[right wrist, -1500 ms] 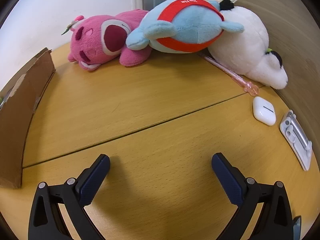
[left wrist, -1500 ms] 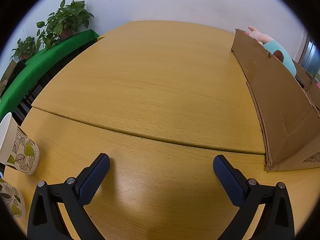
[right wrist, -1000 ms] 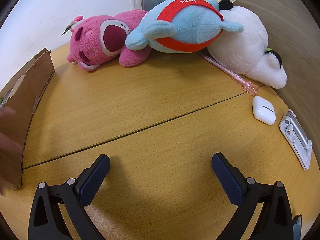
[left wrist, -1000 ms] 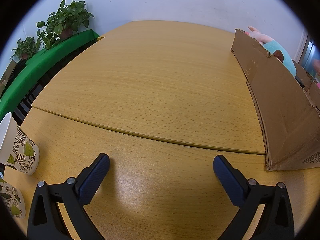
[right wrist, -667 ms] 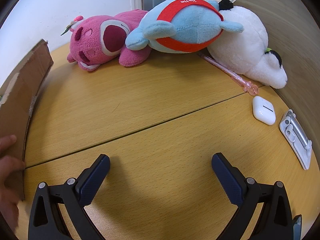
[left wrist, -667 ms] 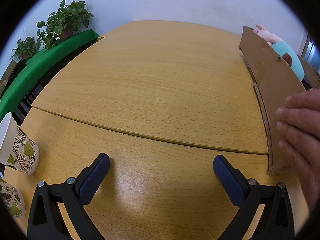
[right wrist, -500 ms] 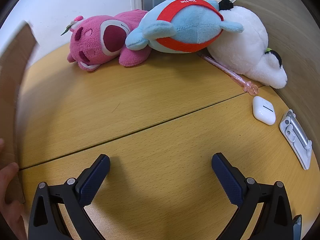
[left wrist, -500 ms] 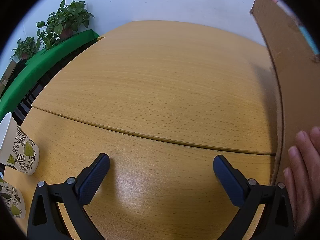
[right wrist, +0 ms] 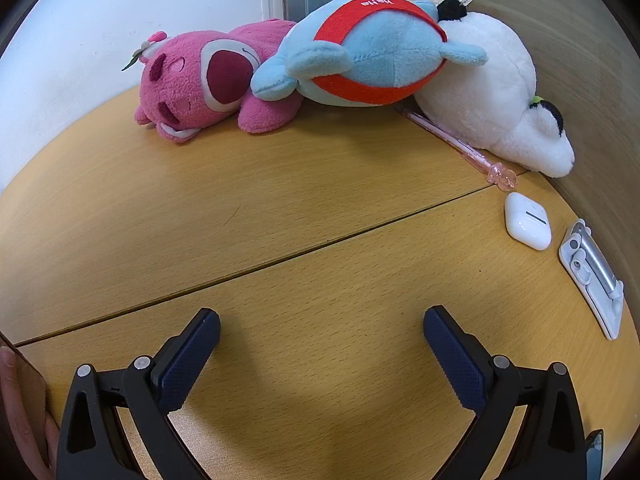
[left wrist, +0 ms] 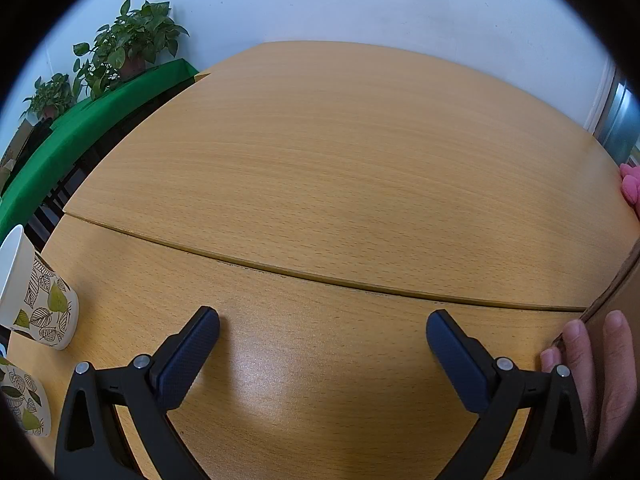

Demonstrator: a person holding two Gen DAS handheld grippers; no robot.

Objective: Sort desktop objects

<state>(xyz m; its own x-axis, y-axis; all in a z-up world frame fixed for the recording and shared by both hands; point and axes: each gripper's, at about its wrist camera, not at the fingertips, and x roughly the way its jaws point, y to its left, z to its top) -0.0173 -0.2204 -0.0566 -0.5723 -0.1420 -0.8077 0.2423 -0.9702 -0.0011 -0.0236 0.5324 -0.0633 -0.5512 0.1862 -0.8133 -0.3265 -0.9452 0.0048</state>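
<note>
My right gripper (right wrist: 322, 340) is open over bare wood, nothing between its fingers. Beyond it lie a pink plush bear (right wrist: 208, 80), a blue plush with a red band (right wrist: 368, 48) and a white plush (right wrist: 492, 96). A pink pen (right wrist: 460, 144), a white earbud case (right wrist: 526, 220) and a white-and-silver clip (right wrist: 592, 276) lie at the right. My left gripper (left wrist: 322, 340) is open too, over an empty stretch of table. Two leaf-print paper cups (left wrist: 36, 300) stand at its left.
A hand (left wrist: 600, 368) holds a brown cardboard sheet (left wrist: 624, 292) at the right edge of the left wrist view; the same cardboard (right wrist: 24, 392) shows at the lower left of the right wrist view. Potted plants (left wrist: 124, 48) stand on a green ledge beyond the table.
A hand came in, took the cardboard panel that stood between the two grippers and drew it back toward the near edge. Neither gripper has moved.
</note>
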